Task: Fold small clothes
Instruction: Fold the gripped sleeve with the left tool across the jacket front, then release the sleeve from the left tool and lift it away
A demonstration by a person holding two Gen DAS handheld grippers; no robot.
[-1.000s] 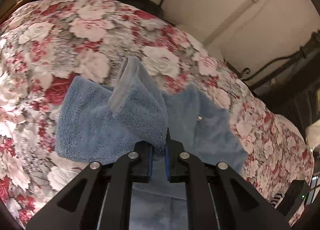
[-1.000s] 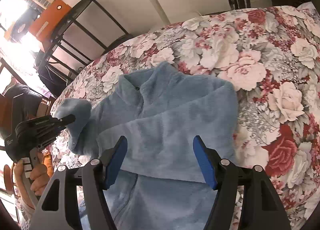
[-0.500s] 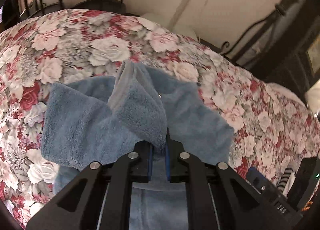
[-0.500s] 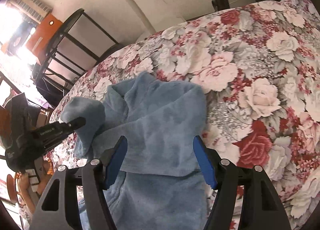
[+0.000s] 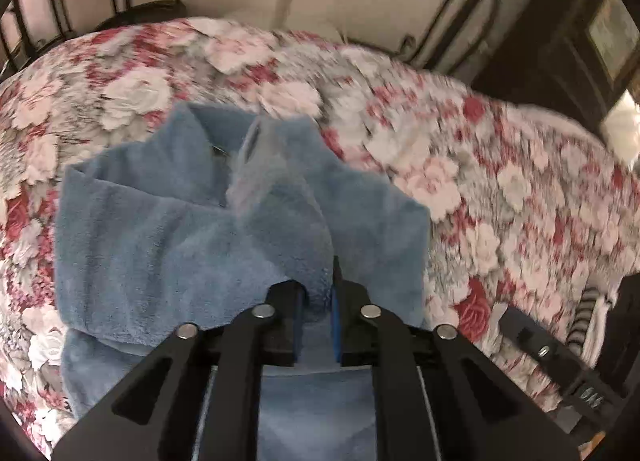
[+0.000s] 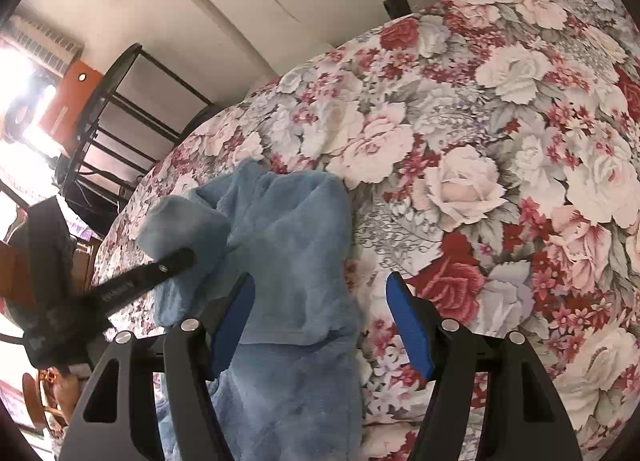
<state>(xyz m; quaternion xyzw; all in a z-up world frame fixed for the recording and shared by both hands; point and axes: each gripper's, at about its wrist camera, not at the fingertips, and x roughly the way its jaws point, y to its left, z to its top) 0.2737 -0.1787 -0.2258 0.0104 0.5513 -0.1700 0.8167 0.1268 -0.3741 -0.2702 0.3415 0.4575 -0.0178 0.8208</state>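
Observation:
A small blue fleece jacket (image 5: 160, 245) lies on the floral bedspread (image 5: 500, 189). My left gripper (image 5: 316, 317) is shut on the jacket's sleeve (image 5: 280, 221) and holds it raised over the jacket's body. In the right wrist view the jacket (image 6: 288, 245) lies left of centre, and the left gripper (image 6: 176, 261) shows there holding the sleeve end (image 6: 180, 221) above it. My right gripper (image 6: 320, 325) is open and empty, just above the jacket's right edge, its left pad over fleece and its right pad over the bedspread (image 6: 500, 181).
A dark metal bed frame (image 5: 472, 1) runs along the far edge of the bed by a pale wall. A black metal rack (image 6: 116, 133) stands beyond the bed at the left. Dark furniture (image 5: 580, 41) stands at the right.
My left gripper has carried the sleeve across over the jacket's body. The right gripper has shifted right, toward the jacket's right edge, staying open.

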